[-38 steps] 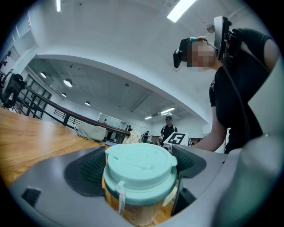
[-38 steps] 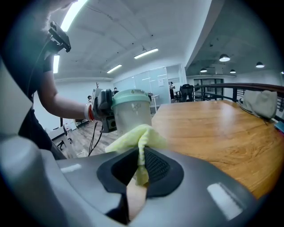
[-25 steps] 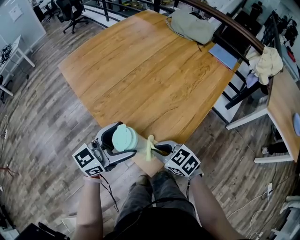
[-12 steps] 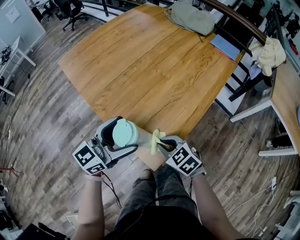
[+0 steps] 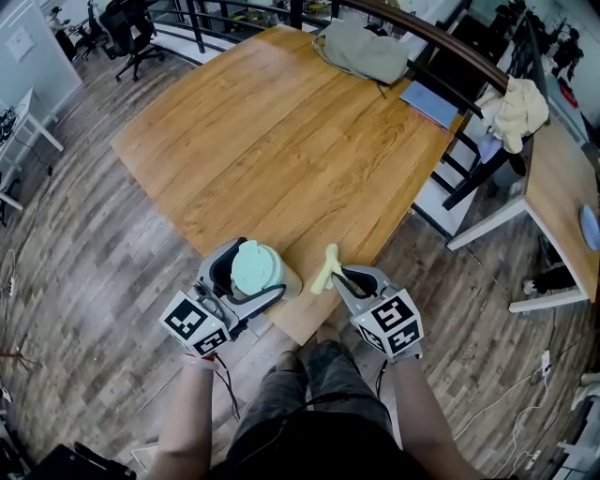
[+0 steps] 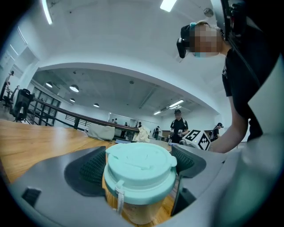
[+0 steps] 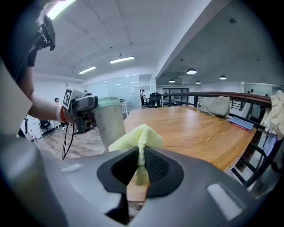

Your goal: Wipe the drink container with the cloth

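The drink container (image 5: pixel 263 272) is a pale tumbler with a mint-green lid (image 6: pixel 138 165), standing at the near corner of the wooden table (image 5: pixel 281 141). My left gripper (image 5: pixel 244 277) is shut on it just below the lid, one jaw on each side. My right gripper (image 5: pixel 339 278) is shut on a small yellow-green cloth (image 5: pixel 325 269), which sticks up from between the jaws. In the right gripper view the cloth (image 7: pixel 137 139) hangs a short way to the right of the container (image 7: pixel 108 122), apart from it.
A grey-green bag (image 5: pixel 361 49) and a blue notebook (image 5: pixel 429 103) lie at the table's far edge. A railing (image 5: pixel 412 28) runs behind. A second table (image 5: pixel 562 197) with a cream garment (image 5: pixel 511 108) stands at the right. The person's legs (image 5: pixel 309 394) are against the near corner.
The right gripper has drawn the cloth away to the right, off the container's side; a gap now shows between them. The left gripper still holds the container in place.
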